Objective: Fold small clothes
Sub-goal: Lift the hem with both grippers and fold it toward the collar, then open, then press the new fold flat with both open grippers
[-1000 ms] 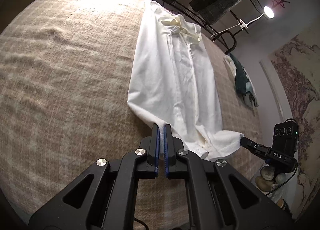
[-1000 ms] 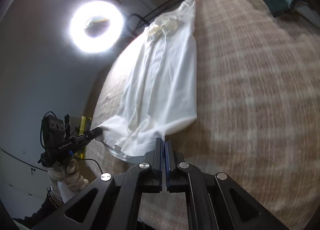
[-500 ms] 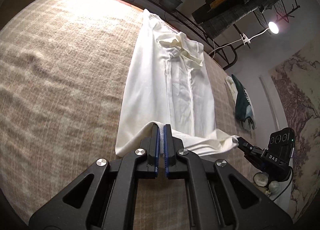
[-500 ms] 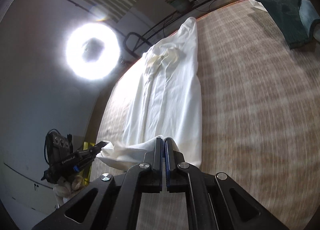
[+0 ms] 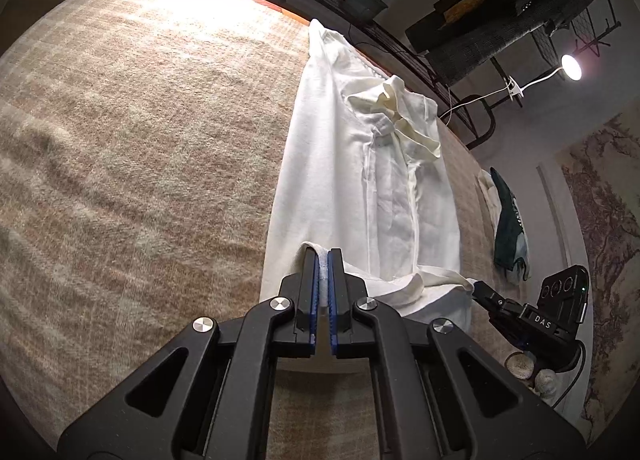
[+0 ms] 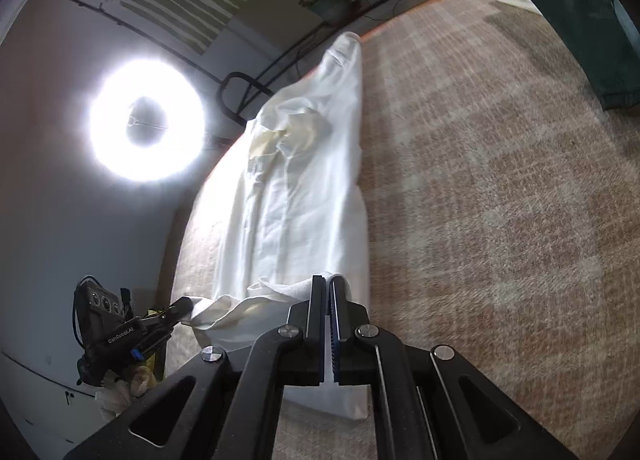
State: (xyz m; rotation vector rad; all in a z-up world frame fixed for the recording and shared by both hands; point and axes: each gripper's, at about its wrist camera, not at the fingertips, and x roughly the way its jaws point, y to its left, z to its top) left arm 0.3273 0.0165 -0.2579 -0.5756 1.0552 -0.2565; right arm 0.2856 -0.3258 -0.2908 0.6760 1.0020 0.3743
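Observation:
A white collared shirt [image 5: 376,180] lies lengthwise on the beige plaid blanket [image 5: 140,140], its collar at the far end. My left gripper [image 5: 323,256] is shut on the near left corner of its hem, lifted above the lower part of the shirt. My right gripper [image 6: 328,284] is shut on the near right corner of the hem, held at the same height. The hem hangs slack between the two grippers. The shirt [image 6: 304,188] also shows in the right wrist view, as does the left gripper [image 6: 188,306]. The right gripper [image 5: 476,288] shows in the left wrist view.
A dark green garment [image 5: 510,228] lies on the blanket to the right, also seen in the right wrist view [image 6: 592,20]. A ring light [image 6: 146,120] glares at the left. A metal rail [image 5: 400,48] and shelves stand past the far edge.
Both grippers have lifted the shirt's hem off the blanket and carried it forward toward the collar, so the bottom part now folds over the body.

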